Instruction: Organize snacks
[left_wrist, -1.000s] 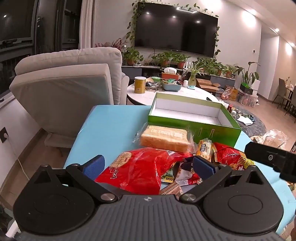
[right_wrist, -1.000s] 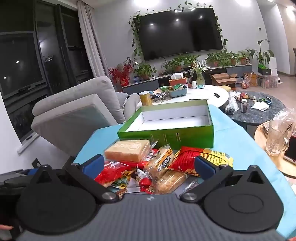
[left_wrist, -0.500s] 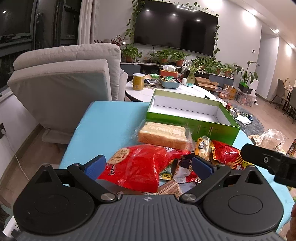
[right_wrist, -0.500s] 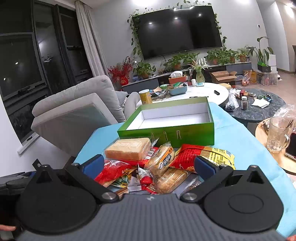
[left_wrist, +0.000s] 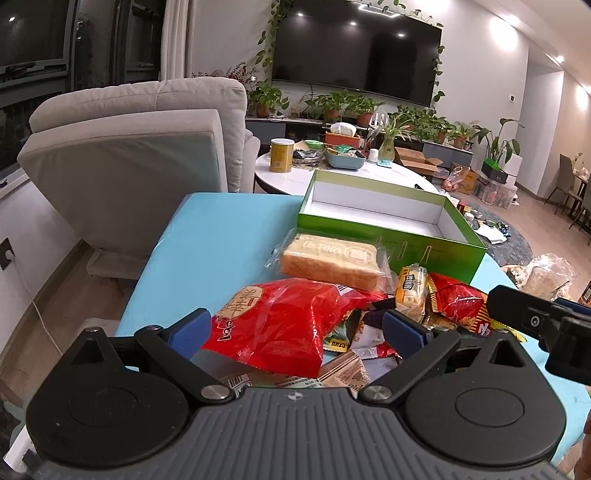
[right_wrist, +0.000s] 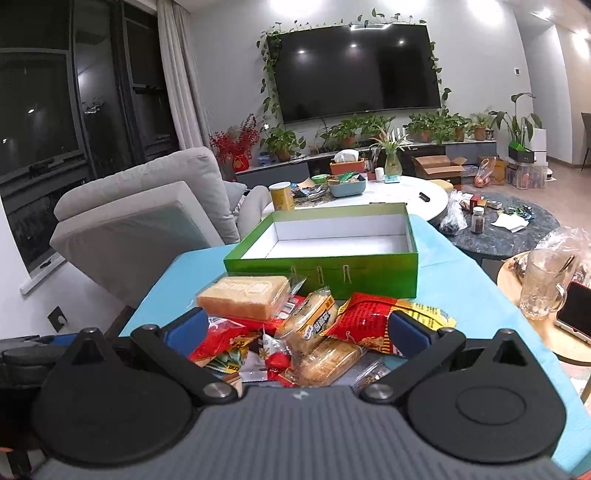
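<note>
The left gripper (left_wrist: 295, 326) is wide open, w/ its blue pads (left_wrist: 188, 329) on both sides of a big red bag (left_wrist: 280, 325), which is in front of them; I cannot tell if a pad touches it. The right gripper (right_wrist: 295, 330) is wide open also and holds nothing. It hangs over the near part of the snack pile (right_wrist: 291, 332).

The snacks lie in one heap on the blue table (left_wrist: 218, 236), near the front edge. A wrapped loaf (left_wrist: 328, 258) is on top at the back, its side just beside the front wall of the green box (left_wrist: 391, 243). Right of the loaf is a small yellow pack (left_wrist: 410, 291), and next to it a red-yellow bag (left_wrist: 458, 306). In the right view two bread packs (right_wrist: 321, 339) lie between the pads, w/ small wrappers around them.

The box is open, white inside, w/ nothing seen in it. It stands behind the pile, at the far part of the table.

The right gripper's black body shows at the right edge of the left view. Behind the table is a grey armchair (left_wrist: 140, 155) and a white round table (right_wrist: 406, 192). At right is a glass mug (right_wrist: 543, 284) on a small wood table.
</note>
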